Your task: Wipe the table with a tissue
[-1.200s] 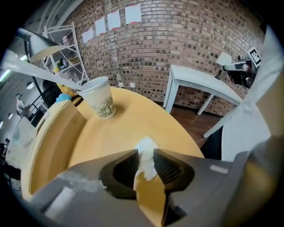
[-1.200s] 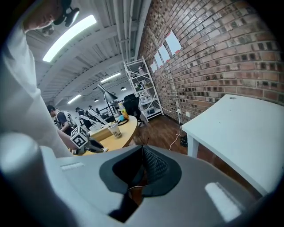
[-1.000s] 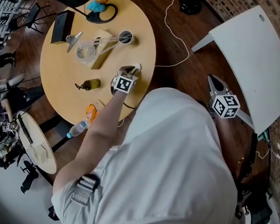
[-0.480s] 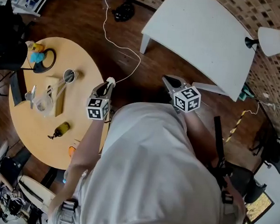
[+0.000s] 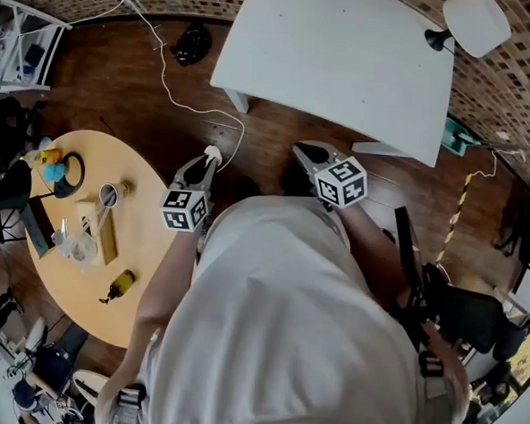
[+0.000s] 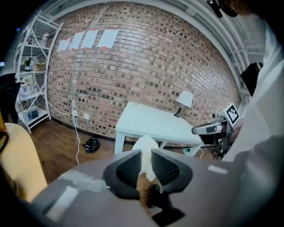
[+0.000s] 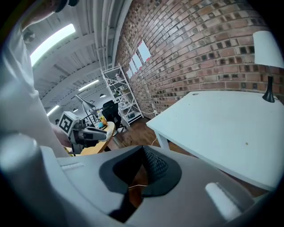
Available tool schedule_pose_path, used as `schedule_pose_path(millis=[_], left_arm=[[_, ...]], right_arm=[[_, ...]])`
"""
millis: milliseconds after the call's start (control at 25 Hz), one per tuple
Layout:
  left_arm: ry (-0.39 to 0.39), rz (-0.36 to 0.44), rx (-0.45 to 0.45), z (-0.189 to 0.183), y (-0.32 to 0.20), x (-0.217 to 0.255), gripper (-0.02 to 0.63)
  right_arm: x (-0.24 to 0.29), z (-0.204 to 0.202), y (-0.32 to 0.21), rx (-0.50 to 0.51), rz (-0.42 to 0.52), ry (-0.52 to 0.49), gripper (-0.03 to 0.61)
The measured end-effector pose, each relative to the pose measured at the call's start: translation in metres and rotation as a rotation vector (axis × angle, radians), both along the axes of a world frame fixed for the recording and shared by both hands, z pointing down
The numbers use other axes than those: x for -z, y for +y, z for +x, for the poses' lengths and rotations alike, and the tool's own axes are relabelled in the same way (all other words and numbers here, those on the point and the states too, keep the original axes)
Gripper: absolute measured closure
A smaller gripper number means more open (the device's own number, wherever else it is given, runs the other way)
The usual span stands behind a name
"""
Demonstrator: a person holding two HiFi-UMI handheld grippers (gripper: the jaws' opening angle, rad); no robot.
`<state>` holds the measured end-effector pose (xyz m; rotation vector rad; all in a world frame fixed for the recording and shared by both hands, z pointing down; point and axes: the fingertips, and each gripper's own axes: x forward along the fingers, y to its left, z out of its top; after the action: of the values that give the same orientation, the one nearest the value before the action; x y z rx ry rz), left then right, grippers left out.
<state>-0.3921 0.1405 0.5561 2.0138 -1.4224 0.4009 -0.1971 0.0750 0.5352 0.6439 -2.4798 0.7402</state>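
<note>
A white tissue (image 6: 145,144) sticks out from between the pads of my left gripper (image 6: 146,156), which is shut on it. In the head view the left gripper (image 5: 205,161) hangs over the wooden floor with the tissue (image 5: 212,150) at its tip. The white table (image 5: 346,59) stands just ahead of both grippers, and the left gripper view shows the same table (image 6: 155,124) straight in front. My right gripper (image 5: 302,151) is held beside the left one, short of the table's near edge. Its jaws (image 7: 142,153) are together with nothing between them.
A round yellow table (image 5: 147,244) at the left carries a cup (image 5: 111,193), a small bottle (image 5: 122,282) and other items. A white cable (image 5: 178,98) and a black bag (image 5: 191,43) lie on the floor. A white lamp (image 5: 474,22) stands at the table's far right. A black chair (image 5: 473,318) is at the right.
The view has swung from the round yellow table to the white table. Both grippers moved off the yellow table's edge and now hang over the floor facing the white table, the tissue still held.
</note>
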Motion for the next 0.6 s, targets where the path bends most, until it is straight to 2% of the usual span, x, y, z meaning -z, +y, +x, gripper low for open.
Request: schedule_pose_path(millis=[280,400,600], left_arm=[[0.028,0.027,-0.076,0.067,-0.074,0.016,0.534],[0.042,0.012,-0.153,0.105,-0.100,0.018,0.535],[0.120,0.024,-0.268,0.173,-0.146,0.028,0.535]], right_arm=[[0.007,0.058,-0.058,-0.051,0.020,-0.016,0.569],[0.008,0.083,-0.080,-0.083,0.010,-0.035,0.569],[0.020,0.122,-0.118,-0.168,-0.011,-0.117,0.569]])
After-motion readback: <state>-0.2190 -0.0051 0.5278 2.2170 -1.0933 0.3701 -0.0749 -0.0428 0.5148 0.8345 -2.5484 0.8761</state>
